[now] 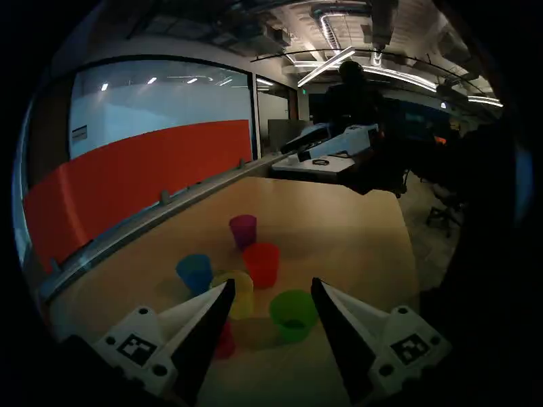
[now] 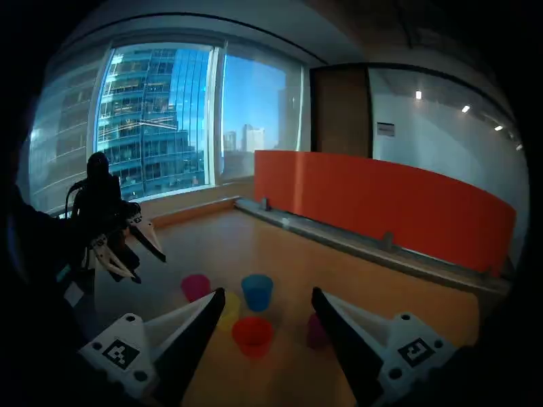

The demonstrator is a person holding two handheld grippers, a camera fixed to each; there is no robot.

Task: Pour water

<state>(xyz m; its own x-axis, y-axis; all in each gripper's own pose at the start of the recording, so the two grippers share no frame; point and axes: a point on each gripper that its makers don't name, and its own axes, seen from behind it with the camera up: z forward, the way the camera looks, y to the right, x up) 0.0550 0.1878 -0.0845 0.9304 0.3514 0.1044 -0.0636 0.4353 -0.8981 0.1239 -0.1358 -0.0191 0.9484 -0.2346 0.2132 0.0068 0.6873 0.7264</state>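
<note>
Left tool point(image 1: 271, 285): released. I see its fingers spread wide with nothing between the pads, raised above the table and aimed at the cups.
Right tool point(image 2: 268, 293): released as well, fingers apart and gripping nothing. It faces the same cluster from the opposite side.
Left tool, right gripper view: off to my left beyond the cups, held above the table by a person point(image 2: 98, 190) in dark clothing, with its fingers apart.
Cups: I count six in a loose cluster on the table. All stand upright, mouths up, long axis vertical.
Purple cup point(image 1: 243, 230): farthest from the left tool. In the right gripper view it is close in, partly behind one finger.
Red cup point(image 1: 261, 263): just in front of the purple one.
Blue cup point(image 1: 195, 273): left of the red cup in the left gripper view, a little apart from it.
Yellow cup point(image 1: 234, 292): between blue and red and nearer to me, with its edge behind a finger.
Green cup point(image 1: 293, 315): nearest the left tool, framed between its fingers and touched by neither.
Pink cup point(image 1: 224, 339): mostly hidden behind a finger.
Water: I cannot tell whether any cup holds some.
Table point(image 1: 339, 224): pale wood.
Panel point(image 1: 136, 176): orange, running along one long edge of the table.
Window point(image 2: 163, 115): glass towers and blue sky outside.
</note>
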